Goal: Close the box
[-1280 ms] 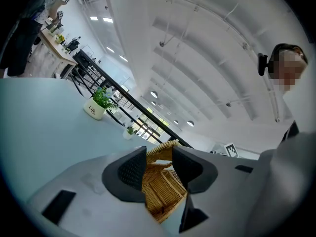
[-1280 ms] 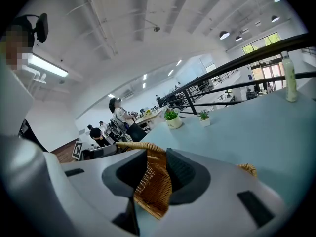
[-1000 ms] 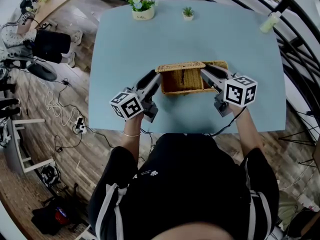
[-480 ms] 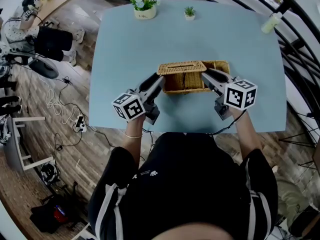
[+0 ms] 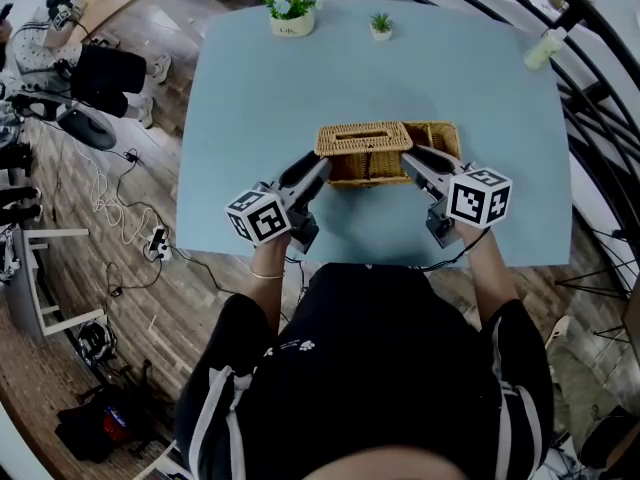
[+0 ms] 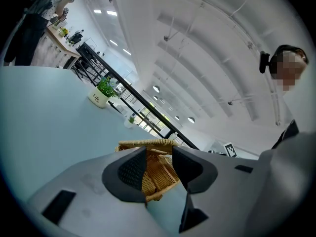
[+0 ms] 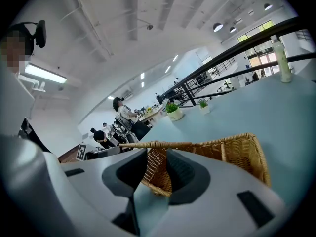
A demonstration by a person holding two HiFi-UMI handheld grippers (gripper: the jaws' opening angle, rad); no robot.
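Note:
A wicker box (image 5: 437, 140) stands mid-table, and its slotted wicker lid (image 5: 362, 138) lies flat over its left part. My left gripper (image 5: 322, 166) meets the lid's front left corner. My right gripper (image 5: 408, 158) meets its front right corner. In the left gripper view the lid's braided rim (image 6: 145, 143) runs across the tips of my left gripper (image 6: 159, 154), whose jaws stand a narrow gap apart with wicker between them. The right gripper view has the same rim (image 7: 173, 144) at the tips of my right gripper (image 7: 157, 154). The box's open right end (image 7: 237, 154) lies beyond.
On the blue table (image 5: 300, 88), two small potted plants (image 5: 285, 13) (image 5: 380, 25) stand at the far edge and a bottle (image 5: 541, 48) at the far right corner. A black railing (image 5: 590, 78) runs along the right. A person (image 5: 95, 68) sits on the floor side at left.
The lid has come down from a raised tilt to lie flat on the box. Both grippers stayed at its front corners, and the gaps between their jaws look unchanged.

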